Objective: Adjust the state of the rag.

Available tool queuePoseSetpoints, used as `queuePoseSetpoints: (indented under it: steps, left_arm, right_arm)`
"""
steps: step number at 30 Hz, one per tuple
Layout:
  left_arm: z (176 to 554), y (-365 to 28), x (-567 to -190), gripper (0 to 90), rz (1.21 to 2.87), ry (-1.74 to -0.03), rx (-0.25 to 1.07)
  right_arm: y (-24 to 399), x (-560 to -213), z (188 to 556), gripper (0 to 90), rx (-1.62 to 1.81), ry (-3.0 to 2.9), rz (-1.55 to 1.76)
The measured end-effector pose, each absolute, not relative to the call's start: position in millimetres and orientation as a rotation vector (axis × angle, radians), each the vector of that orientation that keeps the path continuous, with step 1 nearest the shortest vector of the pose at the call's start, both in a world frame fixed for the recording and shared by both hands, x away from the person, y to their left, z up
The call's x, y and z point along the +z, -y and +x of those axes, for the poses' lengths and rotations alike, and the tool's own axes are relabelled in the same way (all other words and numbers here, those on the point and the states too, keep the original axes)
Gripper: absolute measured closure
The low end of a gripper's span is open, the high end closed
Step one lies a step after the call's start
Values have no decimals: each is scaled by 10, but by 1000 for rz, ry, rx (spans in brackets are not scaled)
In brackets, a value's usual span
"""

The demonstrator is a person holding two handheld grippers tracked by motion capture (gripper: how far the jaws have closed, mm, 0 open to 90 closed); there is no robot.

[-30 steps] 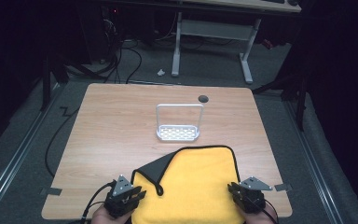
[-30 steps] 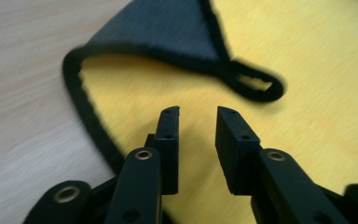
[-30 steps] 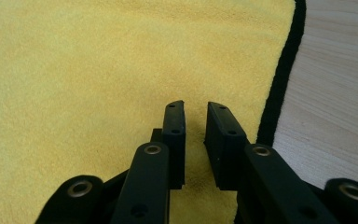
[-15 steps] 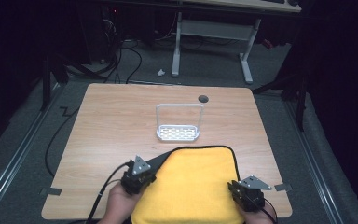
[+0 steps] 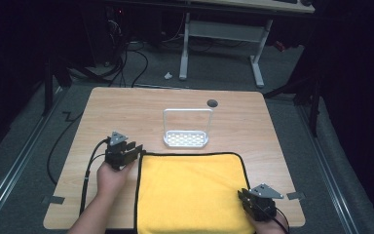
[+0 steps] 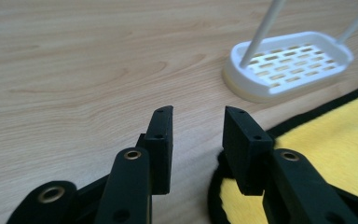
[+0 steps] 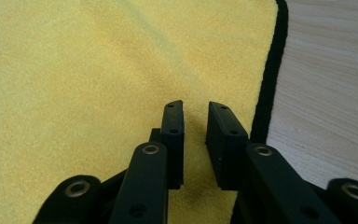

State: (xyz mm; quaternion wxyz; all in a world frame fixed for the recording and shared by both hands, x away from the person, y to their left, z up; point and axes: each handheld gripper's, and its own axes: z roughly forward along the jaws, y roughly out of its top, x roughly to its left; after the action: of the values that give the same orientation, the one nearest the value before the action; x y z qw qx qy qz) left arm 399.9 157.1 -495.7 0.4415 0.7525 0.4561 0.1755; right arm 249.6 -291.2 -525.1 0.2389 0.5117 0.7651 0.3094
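The yellow microfibre cloth (image 5: 190, 192) with black piping lies flat on the near half of the wooden table (image 5: 126, 107), spread open; its long axis runs near to far, its near end at the table's near edge. The left gripper (image 5: 132, 150) sits at the cloth's far-left corner; its jaws have just been opening, nothing between them. The right gripper (image 5: 246, 201) rests at the near-right edge, jaws narrowly parted over cloth; whether they pinch it I cannot tell. A white slotted rack (image 5: 186, 138) stands just beyond the far hem.

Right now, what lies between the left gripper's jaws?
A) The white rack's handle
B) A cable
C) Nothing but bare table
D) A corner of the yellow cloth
C: in the left gripper view the left gripper stands open over wood, the yellow cloth beside it.
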Motion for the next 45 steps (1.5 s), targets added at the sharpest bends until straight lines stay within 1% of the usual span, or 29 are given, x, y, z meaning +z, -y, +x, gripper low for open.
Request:
queuePoseSetpoints:
  steps: [1, 4, 6, 8, 10, 14, 18, 20, 22, 23, 25, 27, 30, 32, 34, 35, 36, 37, 39, 40, 42, 44, 45]
  left_arm:
    - [3924, -1594, -4958, 624, 1875, -1116, 447]
    - [3730, -1654, -5040, 598, 1835, -1114, 376]
    - [3672, -1607, -5142, 595, 1869, -1102, 344]
    - [3698, -1491, -5257, 600, 1946, -1092, 316]
    - [3731, -1367, -5322, 610, 2017, -1067, 347]
    - [3802, -1249, -5318, 665, 2069, -1056, 463]
    - [3944, -1252, -5325, 692, 2066, -1083, 509]
    - [4023, -1273, -5320, 692, 2047, -1108, 481]
    - [4096, -1316, -5297, 689, 2015, -1140, 413]
    - [4121, -1339, -5288, 667, 1993, -1145, 392]
    - [4178, -1395, -5272, 609, 1947, -1164, 377]
    - [4258, -1439, -5273, 557, 1898, -1191, 330]
    - [4344, -1459, -5317, 529, 1839, -1218, 313]
    - [4404, -1452, -5356, 491, 1846, -1256, 268]
    - [4427, -1404, -5345, 485, 1870, -1245, 272]
    - [4432, -1370, -5338, 474, 1890, -1237, 287]
    - [4432, -1342, -5338, 474, 1895, -1232, 295]
    - [4429, -1318, -5341, 474, 1895, -1235, 309]
    - [4414, -1271, -5342, 485, 1915, -1227, 348]
    - [4396, -1241, -5341, 511, 1940, -1213, 382]
    - [4363, -1193, -5340, 589, 1981, -1184, 434]
    - [4345, -1180, -5342, 718, 1996, -1164, 442]
    - [4342, -1182, -5344, 755, 1995, -1159, 436]
  right_arm:
    - [2910, -5252, 2500, 774, 847, -2096, 1399]
    - [2895, -5251, 2513, 775, 843, -2099, 1395]
    - [2877, -5252, 2520, 776, 840, -2094, 1394]
    - [2873, -5254, 2522, 776, 837, -2092, 1392]
    - [2871, -5255, 2525, 777, 842, -2086, 1402]
    - [2841, -5251, 2555, 781, 827, -2082, 1409]
    - [2782, -5247, 2674, 783, 801, -2089, 1385]
    - [2758, -5245, 2762, 782, 790, -2084, 1386]
    - [2729, -5220, 2827, 771, 790, -2086, 1403]
    - [2690, -5185, 2828, 756, 822, -2078, 1390]
    - [2537, -5079, 2798, 726, 888, -2070, 1337]
    - [2316, -4971, 2757, 709, 965, -2080, 1284]
    - [1913, -4880, 2707, 686, 1039, -2130, 1177]
    - [1658, -4875, 2684, 680, 1076, -2173, 1126]
    - [1429, -4904, 2663, 671, 1086, -2224, 1065]
    - [1233, -4941, 2640, 661, 1105, -2275, 1042]
    - [1233, -4941, 2640, 661, 1105, -2275, 1042]
    - [1141, -4956, 2625, 653, 1104, -2298, 1024]
    - [968, -4997, 2602, 632, 1124, -2335, 990]
    - [881, -5018, 2588, 618, 1117, -2357, 974]
    - [723, -5058, 2564, 600, 1120, -2394, 933]
    - [579, -5088, 2540, 584, 1127, -2427, 899]
    - [514, -5095, 2523, 579, 1126, -2444, 882]
